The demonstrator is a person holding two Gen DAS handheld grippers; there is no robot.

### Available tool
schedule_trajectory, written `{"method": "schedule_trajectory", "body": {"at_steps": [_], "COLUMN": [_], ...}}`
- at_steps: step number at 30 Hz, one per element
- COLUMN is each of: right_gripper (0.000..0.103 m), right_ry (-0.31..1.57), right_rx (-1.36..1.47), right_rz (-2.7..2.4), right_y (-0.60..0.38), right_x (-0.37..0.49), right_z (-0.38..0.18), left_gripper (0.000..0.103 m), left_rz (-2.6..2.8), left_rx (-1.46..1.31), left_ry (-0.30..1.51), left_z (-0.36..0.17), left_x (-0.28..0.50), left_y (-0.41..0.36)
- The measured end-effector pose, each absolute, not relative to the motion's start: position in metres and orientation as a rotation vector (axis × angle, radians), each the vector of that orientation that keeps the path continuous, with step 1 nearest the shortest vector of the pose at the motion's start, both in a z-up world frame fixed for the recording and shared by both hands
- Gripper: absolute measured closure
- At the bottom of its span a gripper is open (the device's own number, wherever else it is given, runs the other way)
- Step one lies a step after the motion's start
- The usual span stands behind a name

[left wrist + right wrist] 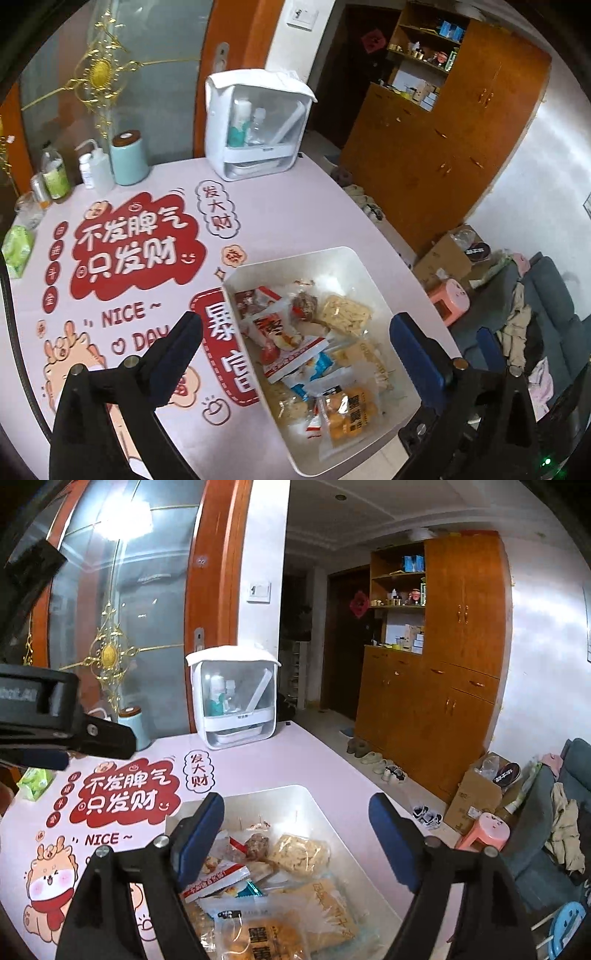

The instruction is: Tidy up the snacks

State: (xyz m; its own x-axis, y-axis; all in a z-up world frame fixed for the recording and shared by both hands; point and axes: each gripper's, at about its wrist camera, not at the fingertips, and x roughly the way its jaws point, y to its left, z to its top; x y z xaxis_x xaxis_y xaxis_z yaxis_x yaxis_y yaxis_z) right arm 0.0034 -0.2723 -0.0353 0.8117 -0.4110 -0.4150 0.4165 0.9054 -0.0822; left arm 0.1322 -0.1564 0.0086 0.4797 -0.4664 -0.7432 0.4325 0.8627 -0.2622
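Note:
A white plastic bin (295,254) stands near the table's right edge, filled with several wrapped snacks. Among them are a packet of orange balls (347,413), a red and white packet (291,350) and a pale cracker packet (345,312). My left gripper (297,325) hangs above the bin, jaws wide open with nothing between them. In the right wrist view the same bin (258,792) lies below my right gripper (298,805), which is also open and holds nothing. The cracker packet (299,853) and the orange packet (266,938) lie under it.
A pink printed mat (129,258) covers the table. At the back stand a white organizer box (255,125), a mint canister (129,158) and bottles (55,173). A green tissue pack (16,251) lies far left. Right of the table are a wooden cabinet (443,147) and a pink stool (450,299).

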Motion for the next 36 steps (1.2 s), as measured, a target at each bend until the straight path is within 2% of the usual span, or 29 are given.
{"method": "schedule_trajectory", "body": {"at_steps": [11,19,27,36], "right_gripper": [0.022,0.022,0.022,0.022], "right_ry": [0.478,0.564,0.69,0.73], "right_rx": [0.023,0.051,0.065,0.059], "right_rz": [-0.368,-0.243,-0.081,0.015], "right_y": [-0.266,-0.253,-0.231,-0.208], "right_x": [0.005,0.011,0.016,0.01], "right_z": [-0.029,-0.023,-0.021,-0.011], "left_gripper": [0.002,0.002,0.002,0.002], "left_rz": [-0.434,-0.258,-0.077,0.053], "left_rx": [-0.01,0.022,-0.054,-0.077], "left_ry": [0.874,0.865,0.882,0.861], "left_z": [0.017,0.003,-0.012,-0.011], "left_x": [0.103,0.072,0.043,0.028], "left_y": [-0.127,-0.091,-0.045,-0.023]}}
